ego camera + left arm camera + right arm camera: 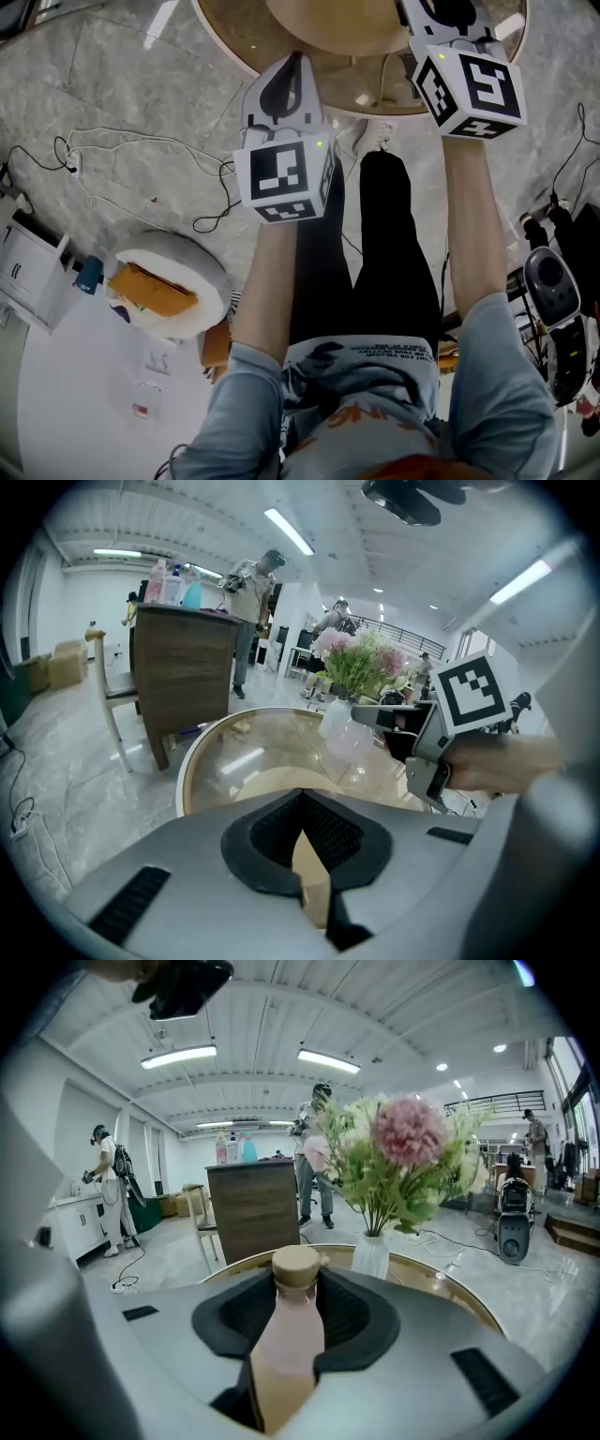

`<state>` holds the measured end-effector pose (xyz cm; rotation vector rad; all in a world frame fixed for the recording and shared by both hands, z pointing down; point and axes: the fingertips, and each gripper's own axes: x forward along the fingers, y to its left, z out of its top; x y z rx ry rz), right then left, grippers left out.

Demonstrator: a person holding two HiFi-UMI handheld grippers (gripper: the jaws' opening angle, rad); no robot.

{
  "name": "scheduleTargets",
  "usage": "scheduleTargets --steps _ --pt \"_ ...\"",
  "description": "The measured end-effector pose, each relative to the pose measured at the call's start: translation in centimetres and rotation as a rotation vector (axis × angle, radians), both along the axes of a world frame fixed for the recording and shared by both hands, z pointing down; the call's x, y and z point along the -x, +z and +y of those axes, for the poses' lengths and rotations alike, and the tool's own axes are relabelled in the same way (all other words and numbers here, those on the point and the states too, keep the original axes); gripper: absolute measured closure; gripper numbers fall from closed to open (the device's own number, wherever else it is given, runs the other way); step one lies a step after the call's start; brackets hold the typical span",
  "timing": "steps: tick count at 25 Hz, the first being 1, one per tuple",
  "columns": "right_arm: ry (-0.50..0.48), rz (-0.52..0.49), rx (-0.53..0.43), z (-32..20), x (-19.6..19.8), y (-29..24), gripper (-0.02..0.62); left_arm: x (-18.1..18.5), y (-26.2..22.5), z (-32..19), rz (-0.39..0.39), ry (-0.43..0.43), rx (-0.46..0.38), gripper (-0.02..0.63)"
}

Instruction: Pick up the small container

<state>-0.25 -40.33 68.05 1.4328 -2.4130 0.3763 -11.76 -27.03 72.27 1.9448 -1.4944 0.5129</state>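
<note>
Both jaws of the right gripper (295,1286) are clamped on the bottle (286,1344), a small pale pink one with a tan cap (296,1264). It stands upright between them, with the cap poking above the tips. The gripper body hides its base, so I cannot tell whether it rests on anything.

The left gripper (302,806) has its jaws closed tip to tip with nothing in them. Only a thin tan wedge shows through the gap behind the tips.

In the head view the two grippers are held side by side, both reaching over the near rim of the table (228,45), the left one nearer the person. The table is round, with a glassy top and a pale edge. On it, beyond the bottle, a white vase (371,1256) holds pink and white flowers (405,1143).

Below the grippers are the person's forearms (272,281), black trousers (394,262) and a white shoe (377,137). The floor (122,75) is grey and marbled, with thin cables (141,142) trailing across it. Left of the legs sits a round white cushion (187,270) bearing something orange.

Farther off, a dark wooden cabinet (253,1206) has a few things on top, and several people (111,1190) stand about the hall.
</note>
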Motion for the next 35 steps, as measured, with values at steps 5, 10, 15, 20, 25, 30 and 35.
scheduleTargets --steps 5,10,15,20,25,30,35 --pt "-0.037 -0.005 -0.043 1.1 -0.8 -5.3 0.446 -0.1 -4.5 -1.3 -0.044 -0.035 -0.108 0.583" --pt "-0.078 -0.006 -0.089 2.3 -1.9 -11.8 0.446 -0.2 -10.6 -2.5 -0.047 -0.104 -0.172 0.583" --pt "-0.117 -0.020 -0.086 4.8 -3.8 -19.4 0.446 -2.9 -20.0 -2.4 -0.029 -0.107 -0.246 0.583" --pt "-0.159 -0.051 -0.141 6.2 -5.7 -28.1 0.446 -5.0 -28.3 -1.6 -0.037 -0.171 -0.318 0.583" --pt "-0.173 -0.103 -0.230 7.2 -7.0 -36.7 0.446 -5.7 -35.0 -0.4 -0.036 -0.255 -0.377 0.583" --pt "-0.170 -0.132 -0.312 8.1 -8.4 -43.4 0.446 -7.6 -42.3 -1.6 -0.042 -0.216 -0.509 0.583" --pt "-0.123 -0.139 -0.364 8.3 -10.1 -47.0 0.446 -8.8 -46.7 -3.0 -0.050 -0.181 -0.604 0.583"
